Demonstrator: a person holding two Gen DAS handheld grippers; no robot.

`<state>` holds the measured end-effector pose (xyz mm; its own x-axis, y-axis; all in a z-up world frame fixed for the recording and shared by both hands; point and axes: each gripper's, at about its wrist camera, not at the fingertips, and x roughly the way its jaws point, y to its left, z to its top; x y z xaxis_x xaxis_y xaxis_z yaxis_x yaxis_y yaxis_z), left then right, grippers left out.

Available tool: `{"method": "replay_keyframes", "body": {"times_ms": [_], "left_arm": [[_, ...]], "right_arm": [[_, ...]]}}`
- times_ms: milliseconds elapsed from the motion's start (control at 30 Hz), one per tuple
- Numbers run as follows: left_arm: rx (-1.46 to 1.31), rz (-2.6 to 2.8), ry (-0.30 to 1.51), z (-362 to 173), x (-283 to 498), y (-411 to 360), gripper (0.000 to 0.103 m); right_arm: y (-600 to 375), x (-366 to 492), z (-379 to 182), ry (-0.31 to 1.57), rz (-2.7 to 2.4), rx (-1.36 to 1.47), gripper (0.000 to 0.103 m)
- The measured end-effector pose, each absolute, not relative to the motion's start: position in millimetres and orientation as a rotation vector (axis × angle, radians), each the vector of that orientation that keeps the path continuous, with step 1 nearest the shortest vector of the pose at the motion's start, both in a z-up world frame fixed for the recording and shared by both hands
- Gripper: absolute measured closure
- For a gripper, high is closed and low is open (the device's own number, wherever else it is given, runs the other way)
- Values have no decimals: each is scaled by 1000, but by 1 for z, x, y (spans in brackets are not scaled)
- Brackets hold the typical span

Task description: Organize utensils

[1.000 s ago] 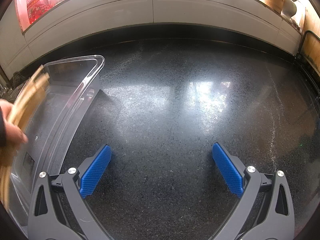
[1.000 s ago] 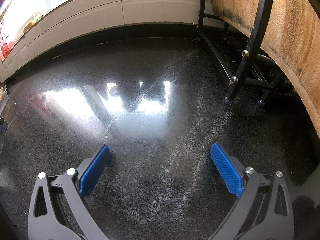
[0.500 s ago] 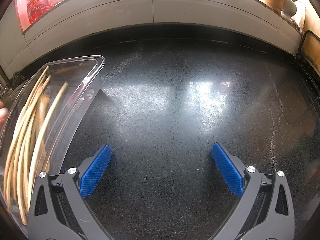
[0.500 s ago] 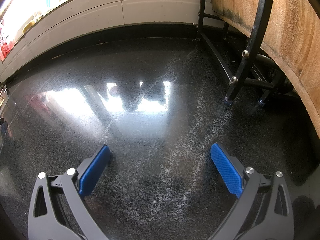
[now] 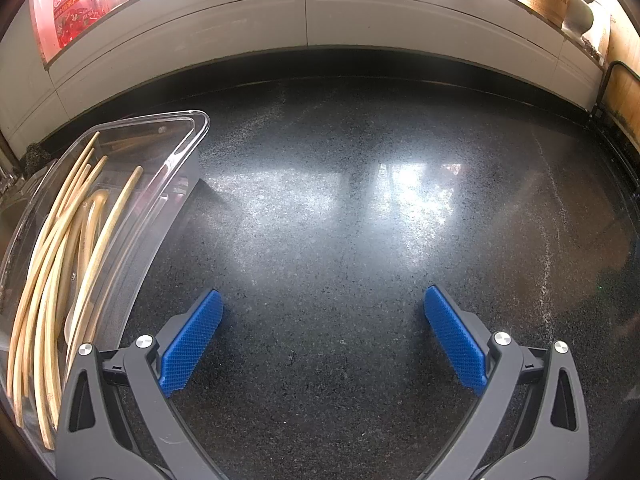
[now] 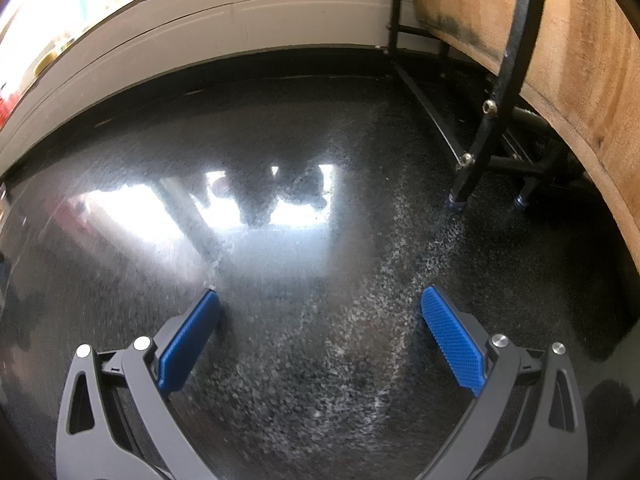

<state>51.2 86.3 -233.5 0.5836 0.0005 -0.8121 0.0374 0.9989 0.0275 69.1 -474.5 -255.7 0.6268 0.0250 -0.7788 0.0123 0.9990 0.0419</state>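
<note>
Lying left of left gripper (image 5: 322,334): chopsticks (image 5: 60,280) in clear bin (image 5: 188,152), long axes running away. Both jaws standing spread, empty; right gripper (image 6: 320,334) farther.

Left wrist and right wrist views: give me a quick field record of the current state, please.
surface: dark speckled countertop, glossy with window glare
container: clear plastic bin at the left edge of the left wrist view
contents: wooden chopsticks lying loose lengthwise in the bin
left gripper: open, empty, over bare counter to the right of the bin
right gripper: open, empty, over bare counter
right side: black metal rack standing on the counter beside a wooden board
backdrop: white wall panels
</note>
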Motion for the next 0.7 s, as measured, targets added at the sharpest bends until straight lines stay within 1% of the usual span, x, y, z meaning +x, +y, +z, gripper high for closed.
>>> {"method": "replay_keyframes", "body": {"times_ms": [33, 100, 133, 233, 267, 400, 500, 633, 700], "left_arm": [[43, -22, 947, -234, 52, 86, 5], [43, -22, 948, -234, 52, 86, 5], [43, -22, 948, -234, 52, 86, 5], [43, -22, 948, -234, 52, 86, 5], [43, -22, 948, -234, 51, 86, 5], [38, -16, 947, -233, 53, 86, 5], [13, 15, 1036, -226, 58, 83, 5], [39, 46, 1088, -167, 46, 64, 5], [22, 5, 1073, -120, 33, 51, 5]], "right_arm": [[-471, 71, -255, 914, -8, 55, 5], [-452, 77, -249, 1038, 44, 104, 5], [-440, 78, -244, 1092, 101, 181, 5], [-406, 68, -224, 1154, 173, 384, 5], [-381, 62, -211, 1178, 202, 424, 5], [-307, 45, -172, 1173, 268, 362, 5], [-260, 37, -139, 1152, 237, 235, 5], [-224, 22, -88, 1041, 162, 95, 5], [-213, 11, -72, 1018, 149, 76, 5]]}}
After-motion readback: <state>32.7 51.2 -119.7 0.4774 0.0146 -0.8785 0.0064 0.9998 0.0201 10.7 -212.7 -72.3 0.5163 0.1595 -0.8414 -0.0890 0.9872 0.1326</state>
